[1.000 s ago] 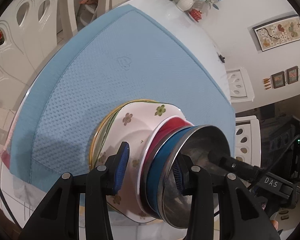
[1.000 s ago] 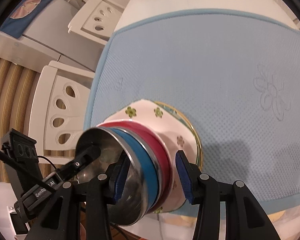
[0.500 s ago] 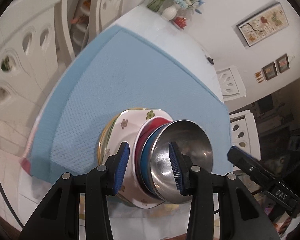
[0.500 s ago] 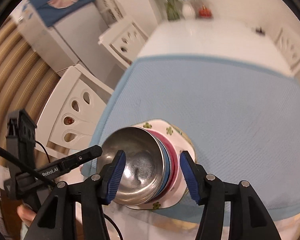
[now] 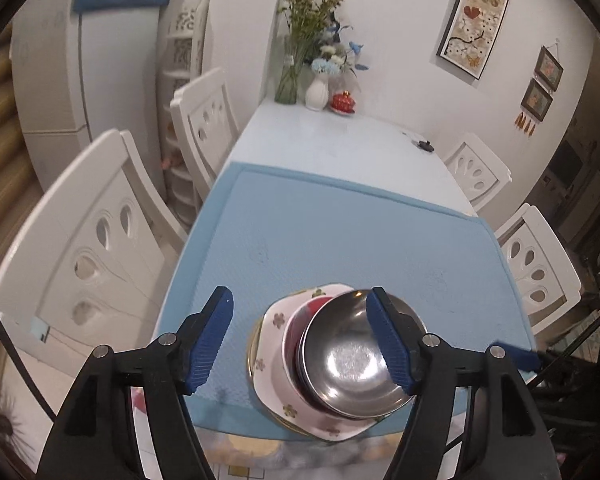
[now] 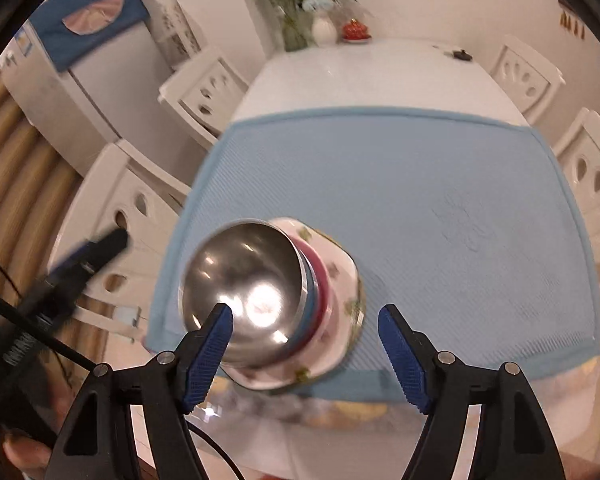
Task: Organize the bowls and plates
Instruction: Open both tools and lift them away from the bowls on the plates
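I see one stack of dishes on the blue mat (image 5: 340, 220). The stack sits at the near edge of the mat, close to me. I count one shiny metal bowl (image 5: 356, 364) on top. Under it is one blue bowl (image 6: 309, 294), and under that one red bowl (image 5: 320, 305). They sit on one white plate with little flowers (image 5: 278, 320). Below that plate I see a thin green and gold rim (image 5: 253, 344) of one more plate. I cannot tell if more plates hide under it.

The metal bowl is round and bright, and lights shine in it. The bowls fit one inside the other. The flower plate has soft corners, not a round shape.

I see four white chairs around the table (image 5: 332, 140), two on each side of the mat. One vase of flowers (image 5: 315, 94) stands at the far end, well away from the mat.

My left tongs (image 5: 300, 344) point down at the stack from above. Their jaws are opening and hold nothing. The stack shows between them, but the blue pads (image 5: 208, 344) do not touch it.

My right tongs (image 6: 306, 356) point steeply down too. Their jaws are opening and hold nothing.
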Tool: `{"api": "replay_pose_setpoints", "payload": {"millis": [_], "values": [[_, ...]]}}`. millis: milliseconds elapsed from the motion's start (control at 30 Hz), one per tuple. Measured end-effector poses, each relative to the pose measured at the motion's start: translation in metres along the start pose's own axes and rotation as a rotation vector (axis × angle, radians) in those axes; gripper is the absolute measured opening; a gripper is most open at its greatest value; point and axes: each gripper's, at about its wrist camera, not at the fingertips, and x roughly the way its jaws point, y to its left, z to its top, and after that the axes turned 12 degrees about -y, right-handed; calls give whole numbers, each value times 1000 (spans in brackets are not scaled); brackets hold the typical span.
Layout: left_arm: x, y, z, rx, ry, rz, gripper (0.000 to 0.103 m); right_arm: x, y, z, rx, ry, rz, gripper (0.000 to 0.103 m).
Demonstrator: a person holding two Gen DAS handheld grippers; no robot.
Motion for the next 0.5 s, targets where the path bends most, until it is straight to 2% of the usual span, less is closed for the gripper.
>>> {"api": "replay_pose_setpoints", "payload": {"millis": [167, 333, 400, 500], "values": [[-11, -7, 11, -6, -28, 16, 67, -4, 3, 2, -78, -2, -52, 73], [-28, -25, 27, 44, -70, 67, 67, -21, 6, 17, -174, -63, -113, 73], [-38, -40, 33, 84, -99, 84, 68, -31, -2, 17, -182, -74, -140, 73], [-45, -61, 45, 113, -106, 88, 68, -48, -19, 10, -137, -85, -134, 73]]}}
